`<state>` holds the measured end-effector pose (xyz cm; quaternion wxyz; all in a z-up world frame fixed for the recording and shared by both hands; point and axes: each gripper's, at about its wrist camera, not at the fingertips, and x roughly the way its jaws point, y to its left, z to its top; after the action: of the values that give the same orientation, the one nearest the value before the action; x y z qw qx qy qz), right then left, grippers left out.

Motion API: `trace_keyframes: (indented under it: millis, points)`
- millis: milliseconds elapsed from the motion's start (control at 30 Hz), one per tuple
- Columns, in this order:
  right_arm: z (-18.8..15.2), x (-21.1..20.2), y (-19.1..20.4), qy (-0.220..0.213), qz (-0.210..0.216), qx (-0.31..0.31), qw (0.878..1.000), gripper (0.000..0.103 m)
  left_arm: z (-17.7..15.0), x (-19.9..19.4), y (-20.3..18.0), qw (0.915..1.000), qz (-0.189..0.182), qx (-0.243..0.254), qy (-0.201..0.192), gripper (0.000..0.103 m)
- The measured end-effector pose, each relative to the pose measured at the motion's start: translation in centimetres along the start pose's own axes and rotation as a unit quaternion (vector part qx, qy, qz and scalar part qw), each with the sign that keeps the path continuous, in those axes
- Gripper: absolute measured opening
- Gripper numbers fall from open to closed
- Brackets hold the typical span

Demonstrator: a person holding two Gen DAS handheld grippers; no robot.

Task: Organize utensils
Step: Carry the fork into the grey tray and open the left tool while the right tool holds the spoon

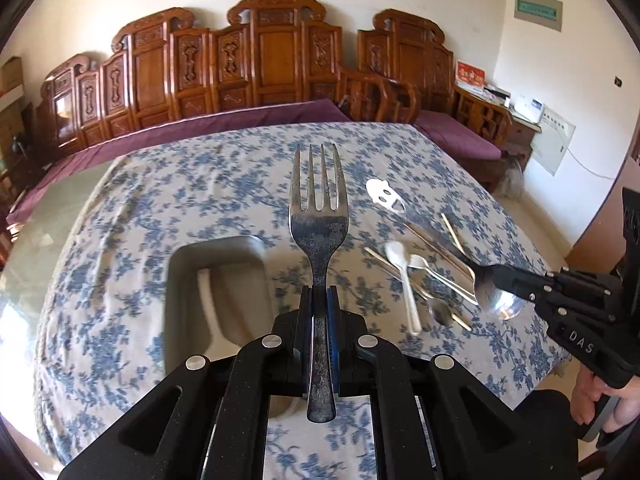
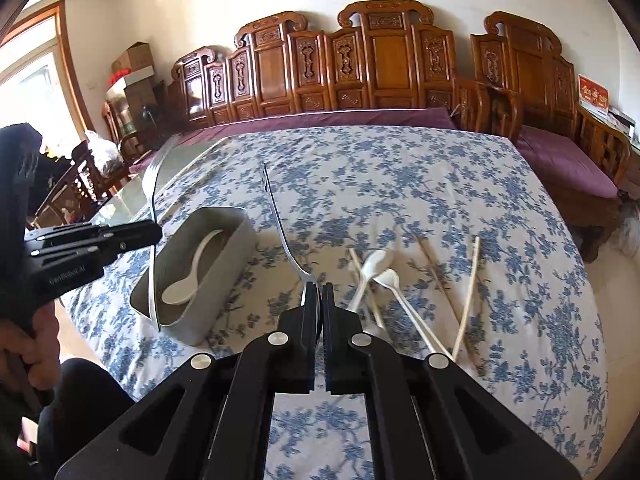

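Utensils lie scattered on the floral tablecloth (image 2: 400, 168), which hides the table beneath. Left of them the grey tray (image 2: 236, 224) holds one white spoon (image 2: 192, 276), its handle cut off by the left gripper (image 1: 320, 300) in that gripper's own view. That gripper's jaws pinch the fork (image 1: 318, 216) by its handle, tines pointing away. Right gripper (image 2: 320, 300) jaws clamp a metal spoon (image 2: 280, 224) at its bowl (mostly hidden between them). Chopsticks (image 2: 468, 292) look blurred.
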<state>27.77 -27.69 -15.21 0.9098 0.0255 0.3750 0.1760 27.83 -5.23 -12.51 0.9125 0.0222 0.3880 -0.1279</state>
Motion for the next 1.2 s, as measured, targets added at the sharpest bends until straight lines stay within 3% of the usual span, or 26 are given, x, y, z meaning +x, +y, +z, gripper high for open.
trace_keyframes:
  millis: [233, 433, 900, 1200]
  points:
    - [-0.1, 2.2, 2.1, 0.0, 0.006, 0.009, 1.0, 0.004, -0.7, -0.2, 4.3, 0.9996, 0.012, -0.025, -0.006, 0.006]
    - [-0.1, 4.2, 3.0, 0.004, 0.016, 0.021, 1.0, 0.004, -1.6, 1.8, 7.6, 0.9986, 0.024, -0.045, 0.014, 0.006]
    - [-0.9, 6.4, 3.2, 0.018, 0.037, 0.025, 0.999, 0.004, -2.8, 8.0, 10.0, 0.9953, 0.063, -0.027, 0.069, 0.006]
    - [-0.8, 6.1, 4.5, 0.017, 0.046, 0.025, 0.998, 0.004, -3.0, 10.9, 10.5, 0.9916, 0.066, -0.035, 0.105, 0.006]
